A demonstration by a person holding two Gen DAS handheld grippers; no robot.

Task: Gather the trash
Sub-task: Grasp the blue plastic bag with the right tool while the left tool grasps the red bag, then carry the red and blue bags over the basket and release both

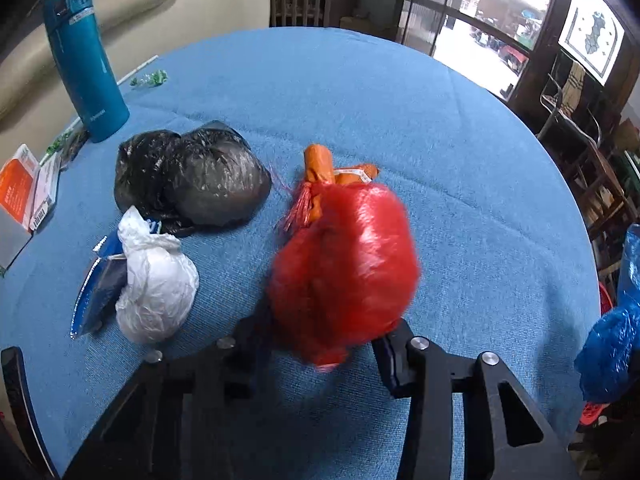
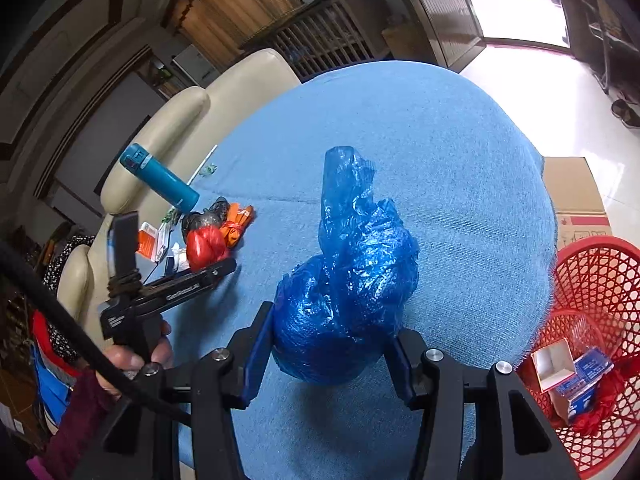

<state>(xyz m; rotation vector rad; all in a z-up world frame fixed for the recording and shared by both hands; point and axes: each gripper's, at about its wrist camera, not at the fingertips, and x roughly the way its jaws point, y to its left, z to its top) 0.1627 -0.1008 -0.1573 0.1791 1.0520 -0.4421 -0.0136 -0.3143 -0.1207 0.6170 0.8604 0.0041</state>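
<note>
On the round table with a blue cloth (image 1: 440, 140) my left gripper (image 1: 324, 344) is shut on a red plastic bag (image 1: 344, 264), its pads pressing both sides of the bag's near end. An orange wrapper (image 1: 324, 168) lies just behind the bag. A black bag (image 1: 192, 180) and a crumpled white bag (image 1: 154, 288) lie to its left. My right gripper (image 2: 330, 356) is shut on a blue plastic bag (image 2: 348, 280), held over the cloth. A red mesh basket (image 2: 596, 320) stands at the right beside the table, with small boxes inside.
A teal flask (image 1: 86, 60) stands at the table's far left. An orange and white box (image 1: 24, 188) and a blue foil packet (image 1: 96, 292) lie near the left edge. A cream sofa (image 1: 180, 4) is behind the table; a cardboard box (image 2: 576, 196) sits behind the basket.
</note>
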